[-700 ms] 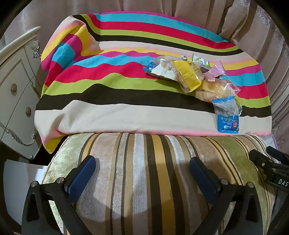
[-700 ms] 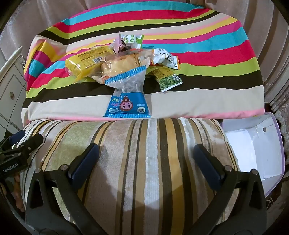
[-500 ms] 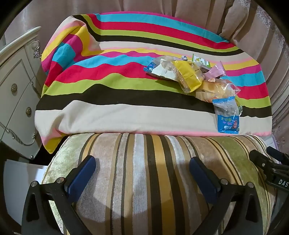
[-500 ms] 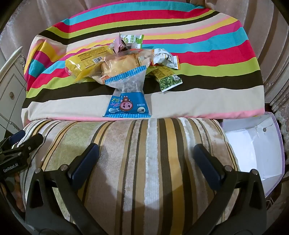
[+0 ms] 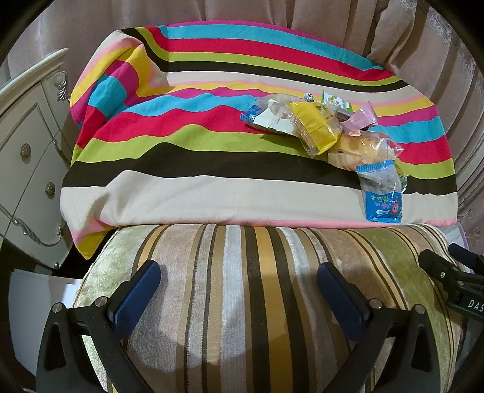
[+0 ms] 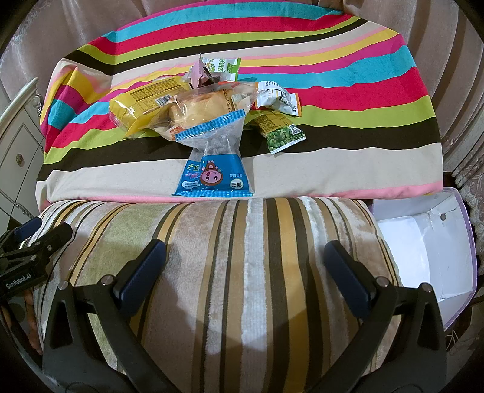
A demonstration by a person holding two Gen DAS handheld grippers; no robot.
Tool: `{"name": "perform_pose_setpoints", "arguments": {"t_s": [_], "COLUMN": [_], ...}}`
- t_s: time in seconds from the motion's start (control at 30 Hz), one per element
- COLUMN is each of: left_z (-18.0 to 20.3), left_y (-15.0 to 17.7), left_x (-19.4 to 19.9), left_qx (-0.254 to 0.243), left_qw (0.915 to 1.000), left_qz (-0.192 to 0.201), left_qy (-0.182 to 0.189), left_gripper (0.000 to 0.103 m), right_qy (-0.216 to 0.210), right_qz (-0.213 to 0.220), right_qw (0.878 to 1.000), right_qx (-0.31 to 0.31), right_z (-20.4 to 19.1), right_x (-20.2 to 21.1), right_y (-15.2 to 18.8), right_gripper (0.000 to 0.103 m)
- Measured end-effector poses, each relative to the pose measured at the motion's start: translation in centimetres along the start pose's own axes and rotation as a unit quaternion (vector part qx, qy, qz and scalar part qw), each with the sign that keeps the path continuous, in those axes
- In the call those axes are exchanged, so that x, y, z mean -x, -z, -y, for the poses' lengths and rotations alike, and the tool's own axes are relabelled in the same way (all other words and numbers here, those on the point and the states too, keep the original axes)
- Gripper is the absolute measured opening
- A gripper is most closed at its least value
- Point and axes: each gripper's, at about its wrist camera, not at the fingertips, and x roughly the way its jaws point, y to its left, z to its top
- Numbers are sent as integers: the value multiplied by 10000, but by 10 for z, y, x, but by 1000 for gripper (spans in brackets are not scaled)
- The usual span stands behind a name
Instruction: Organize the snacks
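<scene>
White letters "GenRobot.AI" stand on the black body of the left gripper point(image 6: 27, 257). "DAS" shows on the black right gripper point(image 5: 453, 278). The clear plastic bread wrapper point(image 6: 205, 108) bears a printed code, "20260109 D3".

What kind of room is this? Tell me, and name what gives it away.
Probably a home bedroom or sitting room: a carved white drawer chest, pleated curtains behind, and a striped velvet seat against a surface under a striped cloth holding a snack pile.

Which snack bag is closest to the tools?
The blue snack bag with the pink cartoon face. It lies at the blanket's front edge, while the other snacks sit farther back in the pile.
</scene>
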Motion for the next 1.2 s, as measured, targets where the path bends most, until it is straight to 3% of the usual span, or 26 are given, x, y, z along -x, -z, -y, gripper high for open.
{"name": "perform_pose_setpoints", "arguments": {"t_s": [0.5, 0.87, 1.0, 1.2], "left_z": [-4, -3, -6, -2], "left_y": [1, 0, -1, -9], "left_x": [-2, -2, 2, 5], "left_qx": [85, 17, 158, 171], "left_qw": [9998, 9999, 9996, 9975], "left_qz": [31, 67, 158, 374], "left_qy": [161, 75, 192, 576], "left_gripper": [103, 103, 103, 98], "right_qy": [44, 39, -208, -206], "right_qz": [-32, -63, -56, -43], "right_qw": [10000, 10000, 9997, 9998], "right_qx": [43, 54, -98, -53], "right_z": [-1, -1, 7, 6], "right_x": [-1, -5, -6, -8], "right_y": [-2, -4, -7, -15], "right_gripper": [103, 103, 103, 103]}}
